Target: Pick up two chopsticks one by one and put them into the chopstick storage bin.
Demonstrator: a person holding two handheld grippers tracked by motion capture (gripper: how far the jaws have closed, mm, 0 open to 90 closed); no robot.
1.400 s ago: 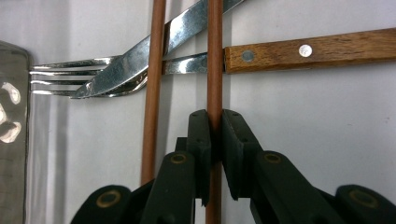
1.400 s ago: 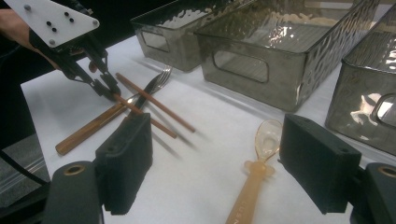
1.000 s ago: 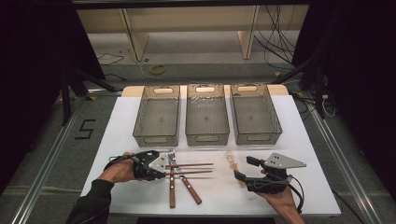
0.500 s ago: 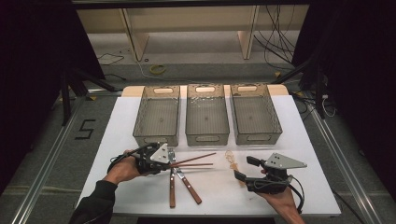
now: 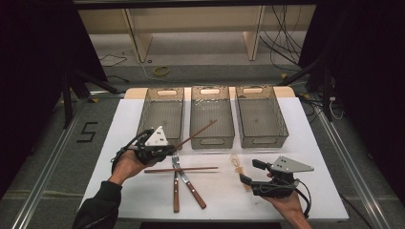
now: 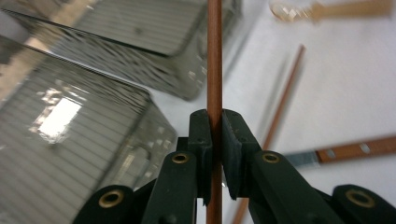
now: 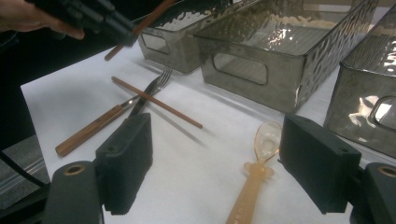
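One chopstick was held clamped by the left gripper above the table's left half, near the bins. Gripped near one end, it might have pivoted or slipped out. The right gripper was held wide, empty.

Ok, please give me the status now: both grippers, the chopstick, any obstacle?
Left gripper shut on chopstick, lifted, tip over middle bin. Right gripper open, spoon ahead. Nothing in the way.
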